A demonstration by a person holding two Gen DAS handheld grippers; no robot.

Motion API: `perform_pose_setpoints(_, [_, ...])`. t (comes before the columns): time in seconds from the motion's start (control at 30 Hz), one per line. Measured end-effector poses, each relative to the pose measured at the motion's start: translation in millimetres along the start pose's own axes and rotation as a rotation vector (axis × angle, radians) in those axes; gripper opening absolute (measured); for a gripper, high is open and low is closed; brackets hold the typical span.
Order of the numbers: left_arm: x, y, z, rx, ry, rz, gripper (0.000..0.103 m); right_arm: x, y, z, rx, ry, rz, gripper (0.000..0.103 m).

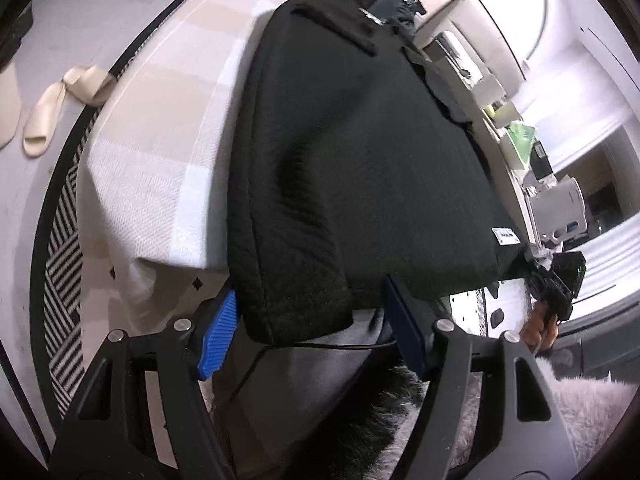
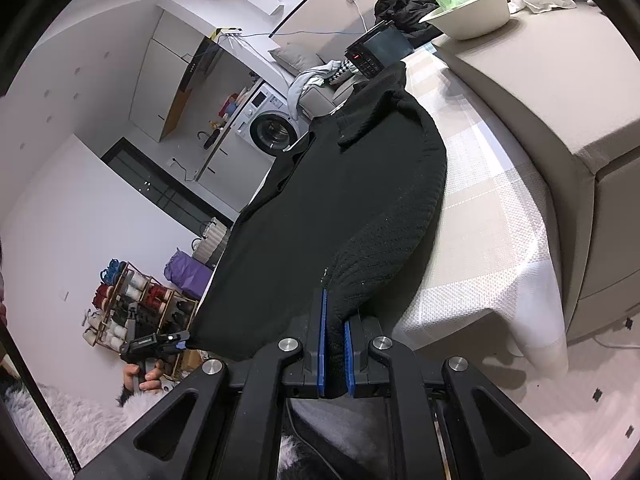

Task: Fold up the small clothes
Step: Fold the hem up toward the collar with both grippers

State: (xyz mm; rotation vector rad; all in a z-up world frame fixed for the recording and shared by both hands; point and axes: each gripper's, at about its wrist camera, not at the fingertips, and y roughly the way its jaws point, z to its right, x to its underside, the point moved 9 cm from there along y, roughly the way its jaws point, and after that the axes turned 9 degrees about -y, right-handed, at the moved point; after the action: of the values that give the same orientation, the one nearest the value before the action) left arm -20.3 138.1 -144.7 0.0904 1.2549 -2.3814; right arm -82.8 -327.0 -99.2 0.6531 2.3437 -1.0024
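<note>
A table [image 1: 132, 152] draped in a beige-and-white checked woven cloth stood in a small flat; beige slippers [image 1: 40, 120] lay on the pale floor beside a black-and-white striped rug [image 1: 66, 280], and the right wrist view took in a front-loading washing machine [image 2: 272, 130], a shoe rack [image 2: 132, 304], a white basin [image 2: 472, 16] on a grey upholstered block, and a black device with a lit red display [image 2: 370, 54] at the table's far end. A black knitted garment [image 1: 360, 152] lay spread along the table, its near hem hanging over the edge. The left gripper [image 1: 310, 334] stood wide open, its blue-padded jaws on either side of the garment's hanging corner; whether either pad touched the fabric could not be made out. The right gripper [image 2: 335, 344] was clamped on a fold of the same hem, the cloth pinched between its blue pads. A small white label [image 1: 505, 236] was sewn near the hem, its print too small to read.
</note>
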Motion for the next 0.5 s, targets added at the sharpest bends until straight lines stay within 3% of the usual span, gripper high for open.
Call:
perform_pose_setpoints(0.27, [3,-15,16,0.040,0.046,0.025,0.066,0,0,2,0.006,0.006,-0.010,0.008])
perform_pose_setpoints(0.5, [-22,-5,20,0.081,0.019,0.052,0.066,2,8,8,-0.002,0.032,-0.031,0.011])
